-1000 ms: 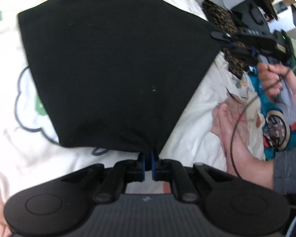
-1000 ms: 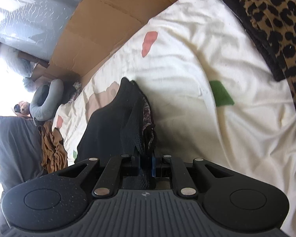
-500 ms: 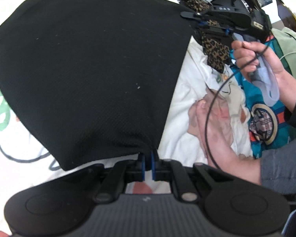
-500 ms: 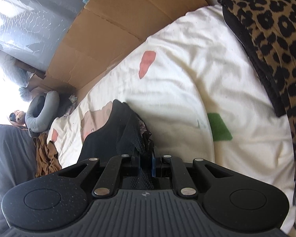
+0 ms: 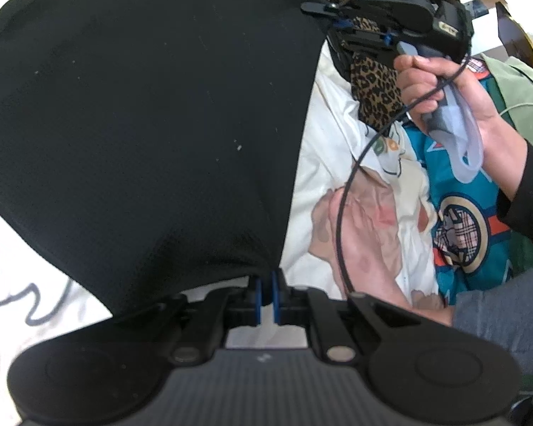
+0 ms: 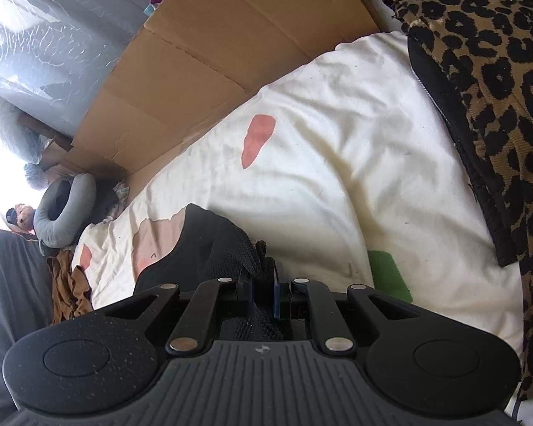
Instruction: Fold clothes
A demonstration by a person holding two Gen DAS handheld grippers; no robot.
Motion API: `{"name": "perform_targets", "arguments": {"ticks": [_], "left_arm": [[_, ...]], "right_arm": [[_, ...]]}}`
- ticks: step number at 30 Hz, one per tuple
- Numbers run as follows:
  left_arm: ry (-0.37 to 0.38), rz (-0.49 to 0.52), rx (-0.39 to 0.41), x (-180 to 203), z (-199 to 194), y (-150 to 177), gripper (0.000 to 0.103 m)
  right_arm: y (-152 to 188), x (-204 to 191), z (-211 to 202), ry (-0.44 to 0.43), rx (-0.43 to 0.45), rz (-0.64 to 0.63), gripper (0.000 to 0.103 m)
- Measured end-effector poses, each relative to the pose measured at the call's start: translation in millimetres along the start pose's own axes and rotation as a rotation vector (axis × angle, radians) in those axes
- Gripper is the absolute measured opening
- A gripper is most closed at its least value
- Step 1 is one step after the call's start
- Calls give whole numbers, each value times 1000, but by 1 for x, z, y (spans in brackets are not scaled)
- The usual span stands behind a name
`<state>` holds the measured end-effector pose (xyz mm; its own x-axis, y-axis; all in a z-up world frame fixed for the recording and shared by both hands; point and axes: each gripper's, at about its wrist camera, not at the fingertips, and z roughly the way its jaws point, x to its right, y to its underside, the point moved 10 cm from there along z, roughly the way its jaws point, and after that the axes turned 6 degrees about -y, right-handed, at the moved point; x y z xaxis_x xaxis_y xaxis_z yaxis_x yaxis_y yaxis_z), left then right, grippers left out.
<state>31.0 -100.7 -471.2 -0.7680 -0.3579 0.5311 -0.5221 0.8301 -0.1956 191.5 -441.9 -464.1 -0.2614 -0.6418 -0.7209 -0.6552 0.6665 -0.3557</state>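
Two corners of the black garment (image 5: 142, 124) are pinched, and it hangs stretched above the white sheet (image 5: 323, 156). At the left, the left gripper (image 5: 265, 296) clamps only a sliver of hem, which could slip out under tension. At the right, the right gripper (image 6: 264, 294) bites bunched cloth and could drag the leopard-print fabric (image 6: 497, 99) nearby.

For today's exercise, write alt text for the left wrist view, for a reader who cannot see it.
The left gripper pinches one corner of a black garment stretched wide above a cream printed bedsheet. At upper right, a hand holds the right gripper, clamped on the garment's far corner. A leopard-print cloth lies beyond.
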Motion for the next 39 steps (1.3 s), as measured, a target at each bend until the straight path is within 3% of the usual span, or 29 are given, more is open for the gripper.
{"name": "perform_targets", "arguments": {"ticks": [7,11,15,20,23,27,30,39], "left_arm": [[10,-5,-35,2,9,6,6],[58,40,-85,11,6,16,4],[89,81,-111,23,-3,24,10],[63,142,-101,33,-20,5,15],[76,174,-110,40,-34,-12,16],[33,223,-79,34,-55,-45,19],[-36,199,-25,15,-70,-77,21],[-240,192,78,-24,-96,-151,29]], "right_arm": [[0,10,5,43,-5,-4,9],[3,24,5,91,-12,23,11],[0,31,-4,109,9,46,19],[-6,41,-22,129,87,110,28],[-4,42,-25,123,94,122,28],[-1,43,-30,114,100,133,29],[1,44,-33,107,105,142,36],[7,46,-44,86,118,168,40]]}}
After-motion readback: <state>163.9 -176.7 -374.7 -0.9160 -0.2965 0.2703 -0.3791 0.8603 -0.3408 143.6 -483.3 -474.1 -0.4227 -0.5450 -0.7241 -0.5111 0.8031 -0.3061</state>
